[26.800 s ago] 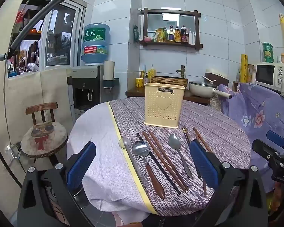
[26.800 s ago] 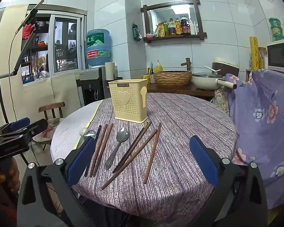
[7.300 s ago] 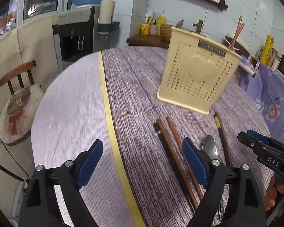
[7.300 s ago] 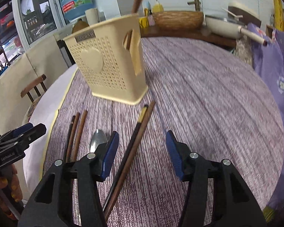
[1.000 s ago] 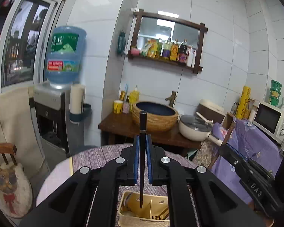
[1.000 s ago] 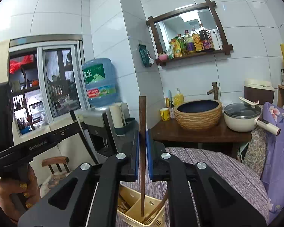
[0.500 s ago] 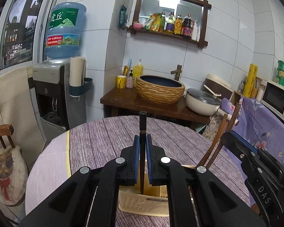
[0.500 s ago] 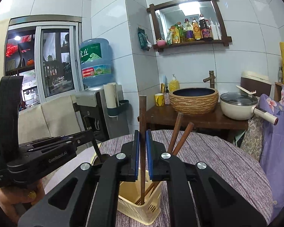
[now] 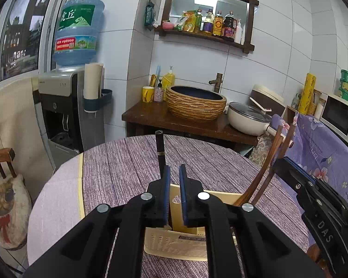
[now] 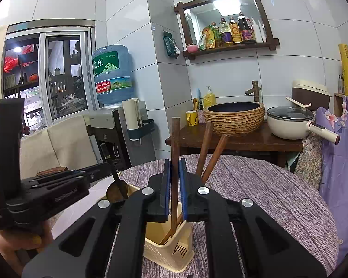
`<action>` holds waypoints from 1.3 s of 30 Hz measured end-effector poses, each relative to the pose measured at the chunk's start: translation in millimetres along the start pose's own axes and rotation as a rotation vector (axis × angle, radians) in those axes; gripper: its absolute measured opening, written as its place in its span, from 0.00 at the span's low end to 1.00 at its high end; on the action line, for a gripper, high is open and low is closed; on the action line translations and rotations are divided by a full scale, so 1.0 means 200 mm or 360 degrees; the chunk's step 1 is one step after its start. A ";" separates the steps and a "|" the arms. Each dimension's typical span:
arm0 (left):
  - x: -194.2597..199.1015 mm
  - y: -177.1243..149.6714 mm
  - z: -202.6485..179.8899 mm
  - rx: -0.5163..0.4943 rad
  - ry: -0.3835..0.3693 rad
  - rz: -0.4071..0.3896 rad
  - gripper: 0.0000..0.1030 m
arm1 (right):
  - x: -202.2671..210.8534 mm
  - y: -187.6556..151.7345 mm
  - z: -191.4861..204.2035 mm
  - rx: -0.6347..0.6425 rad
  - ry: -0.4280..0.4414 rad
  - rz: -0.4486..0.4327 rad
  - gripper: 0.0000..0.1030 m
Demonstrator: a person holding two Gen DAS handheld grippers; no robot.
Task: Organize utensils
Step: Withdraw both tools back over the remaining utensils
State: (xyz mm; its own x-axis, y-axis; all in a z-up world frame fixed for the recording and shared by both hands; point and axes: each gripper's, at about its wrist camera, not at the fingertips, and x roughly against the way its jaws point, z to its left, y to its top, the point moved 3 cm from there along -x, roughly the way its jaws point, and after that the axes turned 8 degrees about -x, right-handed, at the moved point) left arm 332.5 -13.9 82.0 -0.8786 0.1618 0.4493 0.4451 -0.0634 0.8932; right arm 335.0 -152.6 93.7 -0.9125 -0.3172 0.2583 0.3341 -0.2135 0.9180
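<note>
A cream perforated utensil holder (image 9: 178, 243) stands on the purple-clothed table (image 9: 127, 162), right below both grippers. My left gripper (image 9: 172, 169) is opening: a gap shows between its blue pads. The black chopstick (image 9: 160, 150) leans against the left pad with its lower end in the holder. My right gripper (image 10: 173, 162) is shut on an upright brown chopstick (image 10: 175, 139) whose tip reaches into the holder (image 10: 169, 250). Two brown chopsticks (image 10: 208, 148) and a dark spoon (image 10: 116, 192) stand in it. The left gripper (image 10: 46, 190) appears at the left of the right wrist view, with a hand under it.
A chair with a cat cushion (image 9: 4, 199) stands left of the table. Purple floral fabric (image 9: 324, 143) hangs at the right. Behind the table is a wooden counter (image 9: 174, 120) with a woven basin and a white pan. A water dispenser (image 9: 65, 97) sits back left.
Both grippers have come down over the holder. The left pads have parted and the black chopstick has tipped to the left. The right gripper still clamps its brown chopstick.
</note>
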 end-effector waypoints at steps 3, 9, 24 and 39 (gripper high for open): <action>0.06 0.00 0.01 0.0012 0.0002 -0.0051 0.50 | 0.04 0.00 0.00 0.0015 0.0011 -0.0030 0.19; 0.24 -0.09 0.06 0.0039 0.0063 -0.0095 0.78 | 0.21 -0.04 0.01 0.0060 -0.0010 -0.0099 0.41; 0.25 -0.76 0.15 0.0099 0.0123 0.0412 0.94 | 0.28 -0.59 -0.14 0.0000 -0.0214 0.0490 0.53; 0.16 -0.99 0.08 0.0073 0.0099 0.0623 0.54 | 0.07 -0.93 -0.15 -0.0095 -0.0315 0.0882 0.39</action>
State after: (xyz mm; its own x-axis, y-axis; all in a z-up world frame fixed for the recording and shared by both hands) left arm 219.1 19.0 -80.5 -0.6491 0.0740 0.7571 0.7545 -0.0642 0.6532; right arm 266.9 -145.5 -83.3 -0.6228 -0.2188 0.7512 0.7811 -0.1184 0.6131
